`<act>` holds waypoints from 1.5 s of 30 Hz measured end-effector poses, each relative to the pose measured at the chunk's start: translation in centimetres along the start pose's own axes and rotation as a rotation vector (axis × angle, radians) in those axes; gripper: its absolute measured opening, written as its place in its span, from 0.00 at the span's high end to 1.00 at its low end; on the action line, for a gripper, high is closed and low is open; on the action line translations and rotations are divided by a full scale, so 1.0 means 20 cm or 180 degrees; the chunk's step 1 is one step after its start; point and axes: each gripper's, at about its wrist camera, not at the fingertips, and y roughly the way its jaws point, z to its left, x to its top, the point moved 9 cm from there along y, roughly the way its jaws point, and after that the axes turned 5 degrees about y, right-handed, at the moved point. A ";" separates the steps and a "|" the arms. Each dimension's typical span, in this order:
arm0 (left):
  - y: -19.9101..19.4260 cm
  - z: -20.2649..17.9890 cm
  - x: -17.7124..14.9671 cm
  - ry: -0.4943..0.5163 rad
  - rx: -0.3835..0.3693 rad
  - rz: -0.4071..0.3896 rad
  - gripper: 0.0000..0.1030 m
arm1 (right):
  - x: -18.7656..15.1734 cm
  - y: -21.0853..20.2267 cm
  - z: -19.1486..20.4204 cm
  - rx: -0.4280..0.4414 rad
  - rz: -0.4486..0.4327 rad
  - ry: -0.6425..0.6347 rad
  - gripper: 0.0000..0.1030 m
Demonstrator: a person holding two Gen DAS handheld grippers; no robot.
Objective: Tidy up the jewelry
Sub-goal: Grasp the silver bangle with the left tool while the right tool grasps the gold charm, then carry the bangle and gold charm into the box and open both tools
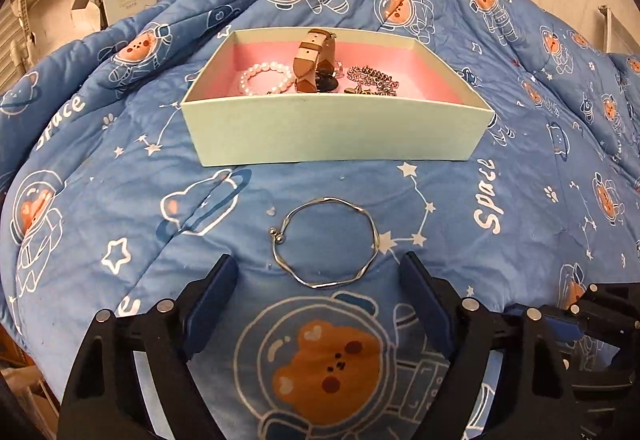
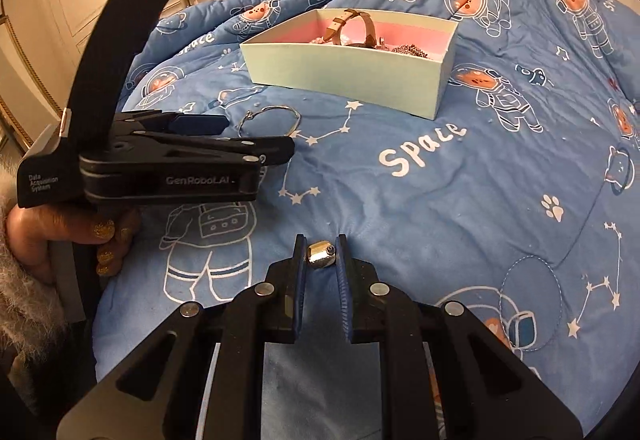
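Reading "GenRoboLAI" on left gripper [image 2: 256,143], "Space" across quilt [image 2: 420,199]

We see a soft, matt quilted cotton bedspread [image 1: 120,175] under a smooth matt cardboard box [image 1: 332,131]. A thin bangle [image 1: 372,226] and small ring [image 2: 320,254] gleam as polished metal. Our right gripper [image 2: 320,252] shows matt black plastic with ribbed blue rubber pads [image 2: 342,280].
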 end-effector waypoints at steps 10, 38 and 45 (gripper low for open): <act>0.02 -0.02 0.04 0.0095 0.0035 0.0001 0.46 | 0.00 0.01 0.01 -0.0012 0.0004 0.0000 0.85; -0.45 -0.09 -0.01 -0.0023 -0.0209 -0.0540 0.46 | 0.12 -0.14 0.06 0.0216 -0.0171 0.0014 0.85; -0.53 -0.09 0.07 0.0005 -0.0273 -0.0652 0.46 | 0.25 -0.18 0.07 0.0271 -0.0307 -0.0024 0.85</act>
